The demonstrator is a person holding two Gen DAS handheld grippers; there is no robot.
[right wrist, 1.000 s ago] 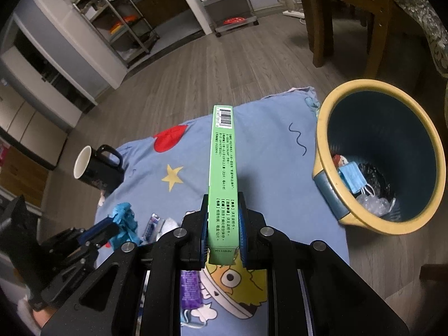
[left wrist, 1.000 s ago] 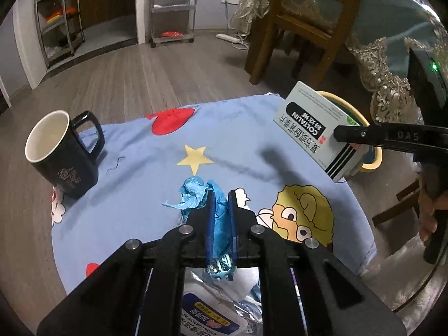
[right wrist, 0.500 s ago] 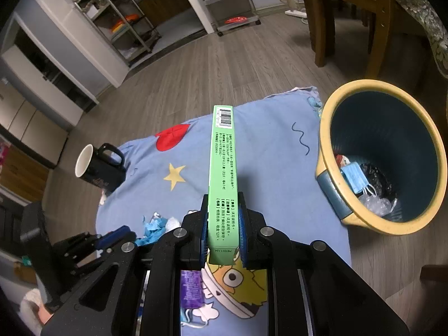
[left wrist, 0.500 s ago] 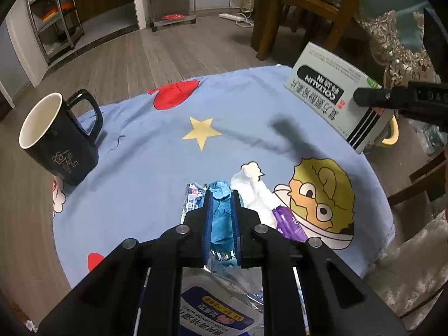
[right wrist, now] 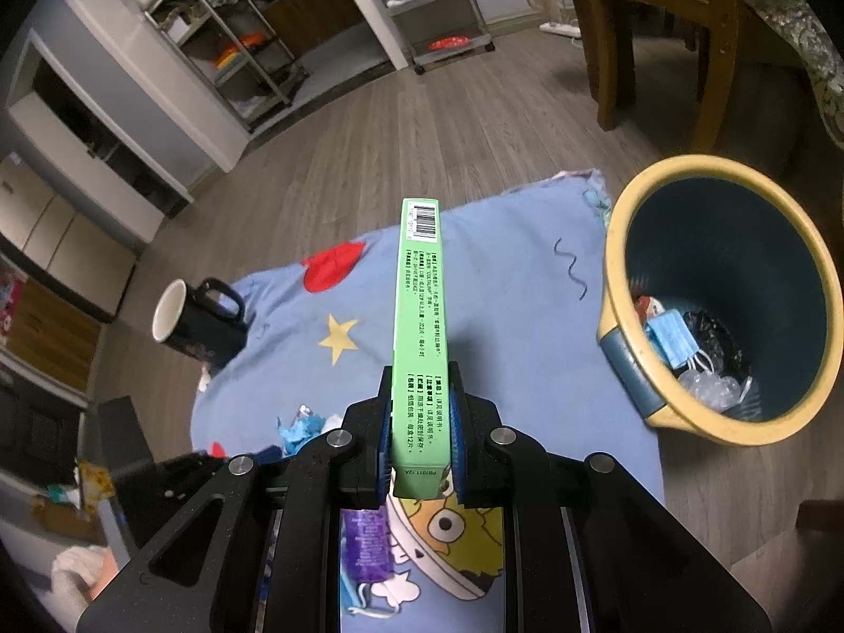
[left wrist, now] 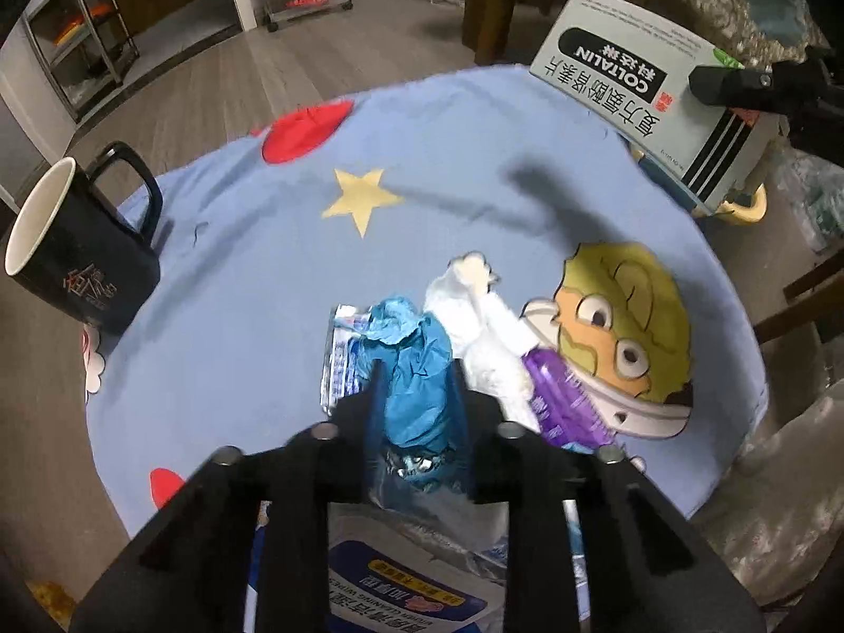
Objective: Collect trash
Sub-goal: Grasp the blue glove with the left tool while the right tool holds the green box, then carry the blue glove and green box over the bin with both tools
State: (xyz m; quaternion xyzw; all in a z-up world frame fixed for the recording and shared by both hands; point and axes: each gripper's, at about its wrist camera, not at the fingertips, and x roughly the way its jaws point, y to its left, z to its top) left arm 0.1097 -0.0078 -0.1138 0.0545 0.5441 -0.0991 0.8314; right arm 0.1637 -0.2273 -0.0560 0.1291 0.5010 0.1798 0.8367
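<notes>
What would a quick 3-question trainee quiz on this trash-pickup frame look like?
1. True or false: the right gripper holds the medicine box.
2. What sits between the left gripper's fingers? A) crumpled blue wrapper B) black mug C) white tissue
3. Fill in: the blue face mask lies inside the ____.

Key: 1 true. 2 A, the crumpled blue wrapper; the black mug and white tissue sit on the cloth. 3 trash bin.
</notes>
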